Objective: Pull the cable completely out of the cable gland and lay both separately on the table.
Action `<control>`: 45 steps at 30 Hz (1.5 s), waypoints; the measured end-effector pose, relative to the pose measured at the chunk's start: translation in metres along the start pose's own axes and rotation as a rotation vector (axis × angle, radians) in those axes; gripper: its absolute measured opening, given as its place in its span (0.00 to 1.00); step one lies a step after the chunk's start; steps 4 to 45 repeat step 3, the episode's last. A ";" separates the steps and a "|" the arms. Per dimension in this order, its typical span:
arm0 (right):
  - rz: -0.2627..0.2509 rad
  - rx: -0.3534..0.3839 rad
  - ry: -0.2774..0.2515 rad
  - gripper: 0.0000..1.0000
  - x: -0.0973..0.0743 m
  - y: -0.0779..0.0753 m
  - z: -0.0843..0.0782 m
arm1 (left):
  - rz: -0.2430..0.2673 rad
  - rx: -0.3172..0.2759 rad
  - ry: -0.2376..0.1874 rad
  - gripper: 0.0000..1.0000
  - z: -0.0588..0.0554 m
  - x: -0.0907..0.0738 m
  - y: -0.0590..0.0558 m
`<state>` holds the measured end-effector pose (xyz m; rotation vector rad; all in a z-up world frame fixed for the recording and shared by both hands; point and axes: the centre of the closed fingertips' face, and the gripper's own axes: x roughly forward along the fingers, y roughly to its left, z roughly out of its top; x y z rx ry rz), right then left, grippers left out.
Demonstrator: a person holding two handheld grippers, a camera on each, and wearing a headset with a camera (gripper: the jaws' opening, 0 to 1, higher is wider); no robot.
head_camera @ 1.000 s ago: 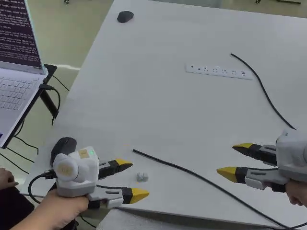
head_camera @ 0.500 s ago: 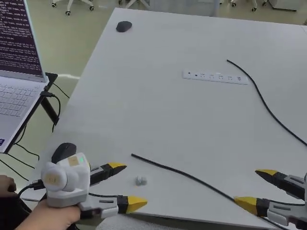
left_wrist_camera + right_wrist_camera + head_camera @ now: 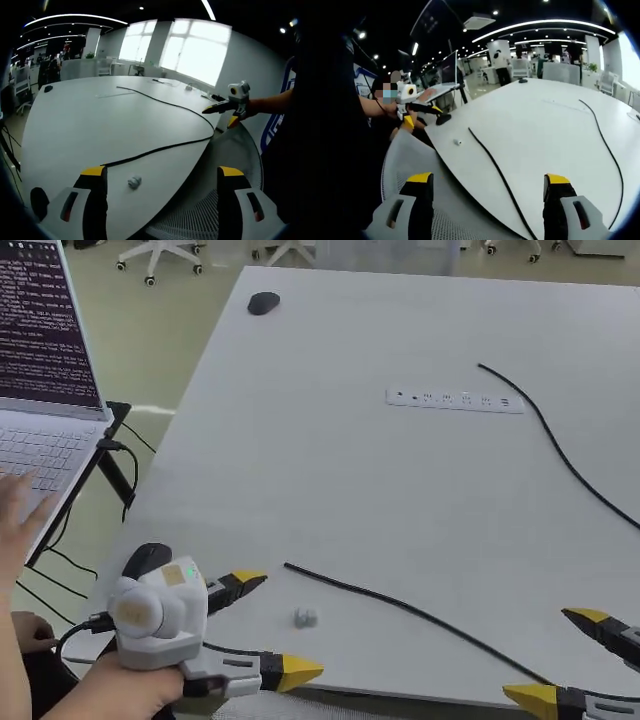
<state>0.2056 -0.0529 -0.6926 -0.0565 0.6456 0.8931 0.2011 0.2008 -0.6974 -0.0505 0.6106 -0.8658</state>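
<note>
Two claws are seen at the bottom of the head view, both spread wide with nothing held. The left claw (image 3: 275, 625) is shown whole. The right claw (image 3: 557, 657) is cut off by the frame, so little more than its yellow tips is seen. The small grey cable gland (image 3: 306, 618) lies on the table (image 3: 330, 470) just ahead of the left claw's tips. It lies apart from the black cable (image 3: 420, 613), which runs towards the right claw, where its end cannot be made out.

In the left gripper view the gland (image 3: 133, 181) is found between the parted jaws, nearer the left one, with the cable (image 3: 160, 150) just beyond it.

In the right gripper view the cable (image 3: 495, 170) is seen running forward between the open jaws. The gland (image 3: 456, 142) is only a pale speck to its left, too small for detail.
</note>
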 end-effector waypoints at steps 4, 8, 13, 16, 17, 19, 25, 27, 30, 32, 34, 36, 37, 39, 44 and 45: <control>0.000 0.004 0.009 0.94 0.001 -0.002 -0.002 | 0.023 0.009 -0.011 0.92 0.003 -0.003 0.006; 0.000 0.004 0.009 0.94 0.001 -0.002 -0.002 | 0.023 0.009 -0.011 0.92 0.003 -0.003 0.006; 0.000 0.004 0.009 0.94 0.001 -0.002 -0.002 | 0.023 0.009 -0.011 0.92 0.003 -0.003 0.006; 0.000 0.004 0.009 0.94 0.001 -0.002 -0.002 | 0.023 0.009 -0.011 0.92 0.003 -0.003 0.006; 0.000 0.004 0.009 0.94 0.001 -0.002 -0.002 | 0.023 0.009 -0.011 0.92 0.003 -0.003 0.006; 0.000 0.004 0.009 0.94 0.001 -0.002 -0.002 | 0.023 0.009 -0.011 0.92 0.003 -0.003 0.006; 0.000 0.004 0.009 0.94 0.001 -0.002 -0.002 | 0.023 0.009 -0.011 0.92 0.003 -0.003 0.006; 0.000 0.004 0.009 0.94 0.001 -0.002 -0.002 | 0.023 0.009 -0.011 0.92 0.003 -0.003 0.006; 0.000 0.004 0.009 0.94 0.001 -0.002 -0.002 | 0.023 0.009 -0.011 0.92 0.003 -0.003 0.006; 0.000 0.004 0.009 0.94 0.001 -0.002 -0.002 | 0.023 0.009 -0.011 0.92 0.003 -0.003 0.006; 0.000 0.004 0.009 0.94 0.001 -0.002 -0.002 | 0.023 0.009 -0.011 0.92 0.003 -0.003 0.006; 0.000 0.004 0.009 0.94 0.001 -0.002 -0.002 | 0.023 0.009 -0.011 0.92 0.003 -0.003 0.006; 0.000 0.004 0.009 0.94 0.001 -0.002 -0.002 | 0.023 0.009 -0.011 0.92 0.003 -0.003 0.006; 0.000 0.004 0.009 0.94 0.001 -0.002 -0.002 | 0.023 0.009 -0.011 0.92 0.003 -0.003 0.006; 0.000 0.004 0.009 0.94 0.001 -0.002 -0.002 | 0.023 0.009 -0.011 0.92 0.003 -0.003 0.006; 0.000 0.004 0.009 0.94 0.001 -0.002 -0.002 | 0.023 0.009 -0.011 0.92 0.003 -0.003 0.006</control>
